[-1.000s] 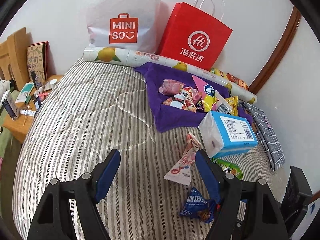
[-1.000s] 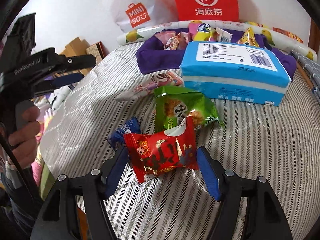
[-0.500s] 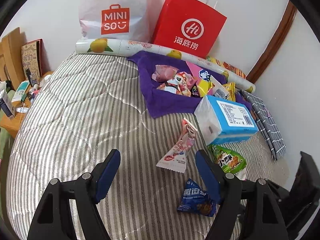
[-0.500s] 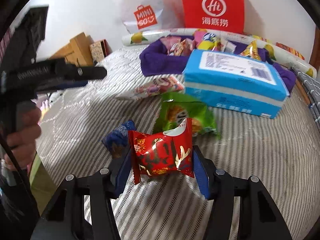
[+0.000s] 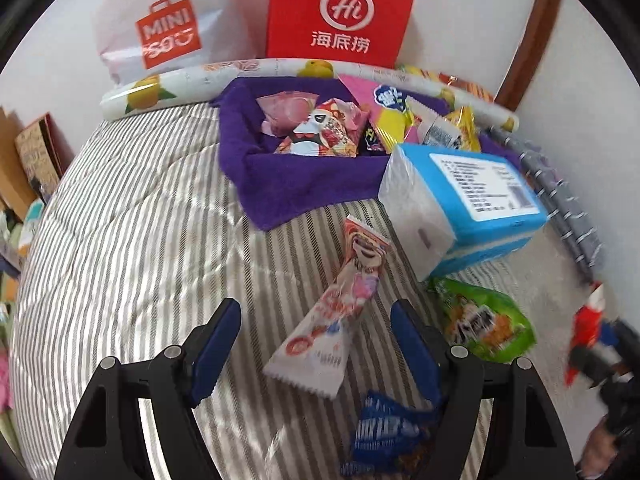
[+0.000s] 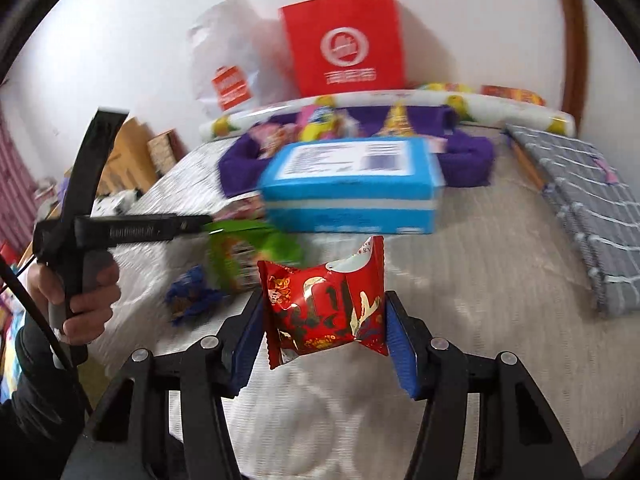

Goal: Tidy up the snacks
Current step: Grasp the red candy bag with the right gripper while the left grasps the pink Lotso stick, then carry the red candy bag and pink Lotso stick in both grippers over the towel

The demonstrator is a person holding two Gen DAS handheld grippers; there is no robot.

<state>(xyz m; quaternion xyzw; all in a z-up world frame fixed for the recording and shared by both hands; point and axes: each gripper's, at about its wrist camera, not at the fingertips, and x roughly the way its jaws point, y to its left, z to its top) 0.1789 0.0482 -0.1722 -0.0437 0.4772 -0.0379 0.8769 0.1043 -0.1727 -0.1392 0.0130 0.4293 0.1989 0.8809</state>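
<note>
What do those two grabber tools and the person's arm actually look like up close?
Each gripper is a black plastic frame with silver pivot pins and two flat fingers faced with blue pads. From the right camera, the left gripper shows a long black bar with faint pale lettering, a grey handle and a thin black cable. The hand emerges from a dark sleeve.

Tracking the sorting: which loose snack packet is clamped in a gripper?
The red packet, in the right gripper; pink-white, green and blue packets lie on the bed.

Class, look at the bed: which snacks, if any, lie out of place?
Three packets lie loose on the striped bedspread outside the purple cloth nest: a pink-white one, a green one and a blue one.
</note>
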